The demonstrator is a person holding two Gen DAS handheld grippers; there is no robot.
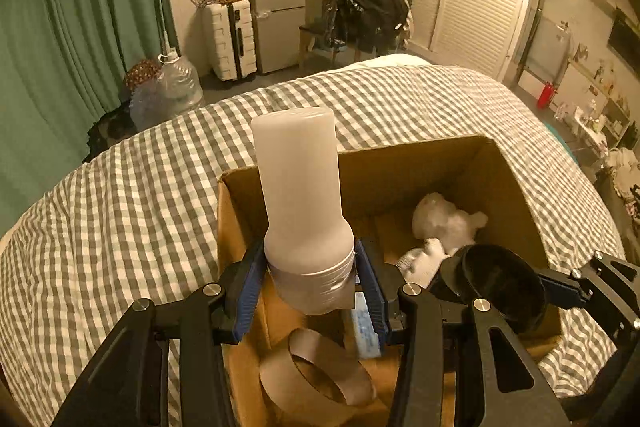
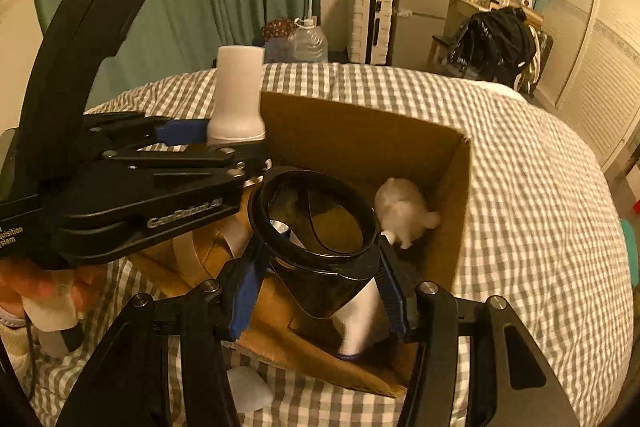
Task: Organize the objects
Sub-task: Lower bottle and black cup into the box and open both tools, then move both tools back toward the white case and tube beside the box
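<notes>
While both loads hang over the cardboard box (image 1: pixel 516 183) on the bed, the left claw (image 1: pixel 310 283) pinches a white bottle (image 1: pixel 298 183) low at its base — light-looking, smooth (likely slippery) — and the right claw (image 2: pixel 320 287) pinches a stiff black cup (image 2: pixel 316 227) by its tapered sides.

Box (image 1: pixel 420 163) on bed (image 1: pixel 120 207) below my grippers, bottle (image 1: pixel 300 187) between my left gripper's (image 1: pixel 310 283) pads, cup (image 2: pixel 316 227) in my right gripper (image 2: pixel 320 283), tape roll (image 1: pixel 316 375) under left.
</notes>
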